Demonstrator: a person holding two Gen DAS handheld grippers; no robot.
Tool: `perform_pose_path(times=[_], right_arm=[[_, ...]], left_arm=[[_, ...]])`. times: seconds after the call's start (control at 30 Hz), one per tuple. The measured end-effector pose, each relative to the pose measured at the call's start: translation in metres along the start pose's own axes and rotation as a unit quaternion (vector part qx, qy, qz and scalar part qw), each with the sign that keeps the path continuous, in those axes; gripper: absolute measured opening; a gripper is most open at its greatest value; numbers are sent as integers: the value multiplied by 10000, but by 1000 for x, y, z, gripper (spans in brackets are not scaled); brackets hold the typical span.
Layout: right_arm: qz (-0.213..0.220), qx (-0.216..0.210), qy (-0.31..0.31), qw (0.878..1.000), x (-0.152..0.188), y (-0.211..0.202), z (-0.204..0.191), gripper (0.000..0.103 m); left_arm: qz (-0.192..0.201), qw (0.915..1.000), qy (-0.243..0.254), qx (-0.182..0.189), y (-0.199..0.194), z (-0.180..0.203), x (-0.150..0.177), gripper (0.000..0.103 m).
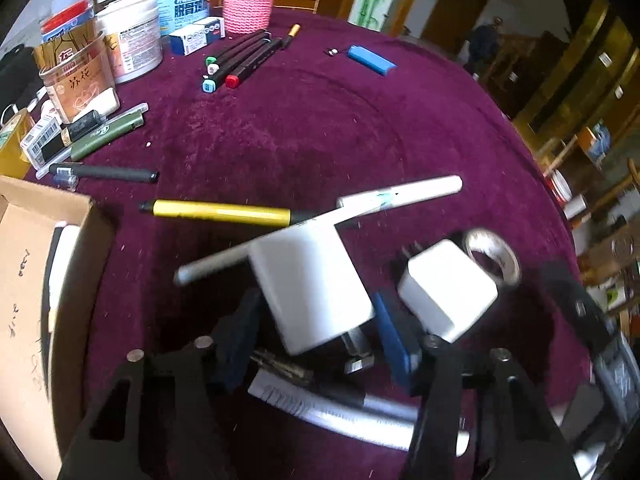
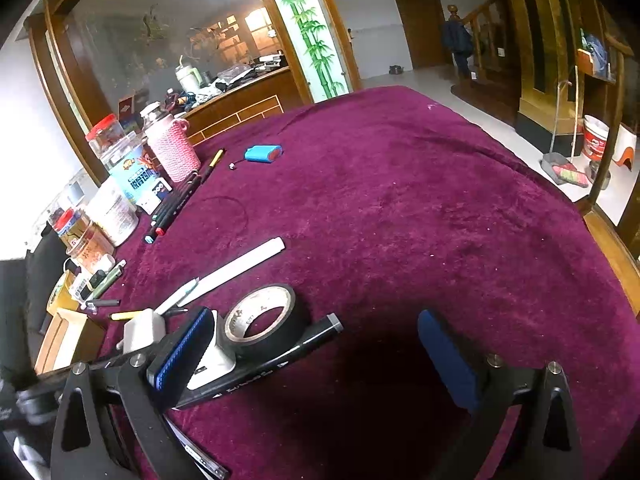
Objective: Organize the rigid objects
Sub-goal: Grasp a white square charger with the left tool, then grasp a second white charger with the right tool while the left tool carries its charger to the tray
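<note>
Purple velvet cloth covers the desk (image 1: pixel 320 128) where many small things lie. The left hand-held gripper (image 1: pixel 316 320) is clamped on a white charger block (image 1: pixel 310 292), its blue pads pressing the two sides, and the block is lifted a little above the cloth. Just to its right sits a second white charger (image 1: pixel 448 292), and behind that one a roll of black tape (image 1: pixel 494 256). A yellow pen (image 1: pixel 220 212) and a white pen (image 1: pixel 400 194) lie beyond the held block. An open cardboard box (image 1: pixel 40 240) stands at the left edge of the desk. The right hand-held gripper (image 2: pixel 320 356) hangs over the cloth with its fingers wide apart and nothing between them; a black marker (image 2: pixel 276 364) lies close to its left finger, touching the tape roll. Far away a blue lighter (image 2: pixel 262 153) rests alone.
</note>
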State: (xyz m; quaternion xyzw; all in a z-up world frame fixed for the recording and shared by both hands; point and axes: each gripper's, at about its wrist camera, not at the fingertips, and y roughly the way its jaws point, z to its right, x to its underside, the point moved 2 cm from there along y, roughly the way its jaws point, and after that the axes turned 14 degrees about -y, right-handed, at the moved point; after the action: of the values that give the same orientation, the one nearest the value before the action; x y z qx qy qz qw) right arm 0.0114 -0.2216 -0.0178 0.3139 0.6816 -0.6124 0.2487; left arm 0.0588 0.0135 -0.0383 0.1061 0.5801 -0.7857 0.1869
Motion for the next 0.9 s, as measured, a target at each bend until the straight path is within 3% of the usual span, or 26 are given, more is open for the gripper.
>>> perform_pose_path(times=[0.17, 0.27, 0.33, 0.37, 0.4, 0.53, 0.7, 0.9], right_arm=[[-10, 59, 83, 9999, -1, 1, 5, 102], [-20, 147, 70, 9999, 0, 0, 6, 102], [12, 207, 81, 9998, -1, 0, 9, 102], [33, 224, 104, 9997, -1, 0, 11, 102], [48, 230, 131, 9996, -2, -1, 13, 102], [28, 248, 300, 9992, -1, 1, 21, 102], [95, 156, 599, 9980, 0, -2, 36, 102], [367, -7, 1629, 9860, 9, -14, 77, 102]], left_arm=[[-45, 9997, 231, -111, -10, -5, 13, 51], [-64, 9992, 311, -234, 2, 4, 9, 60], [82, 9981, 486, -372, 6, 11, 9, 61], [175, 9976, 528, -412, 6, 12, 10, 59], [283, 9973, 534, -415, 4, 10, 11, 47], [151, 9996, 193, 147, -11, -8, 13, 47], [308, 9967, -6, 756, -51, -24, 24, 47], [564, 9897, -115, 1311, -100, -43, 48, 47]])
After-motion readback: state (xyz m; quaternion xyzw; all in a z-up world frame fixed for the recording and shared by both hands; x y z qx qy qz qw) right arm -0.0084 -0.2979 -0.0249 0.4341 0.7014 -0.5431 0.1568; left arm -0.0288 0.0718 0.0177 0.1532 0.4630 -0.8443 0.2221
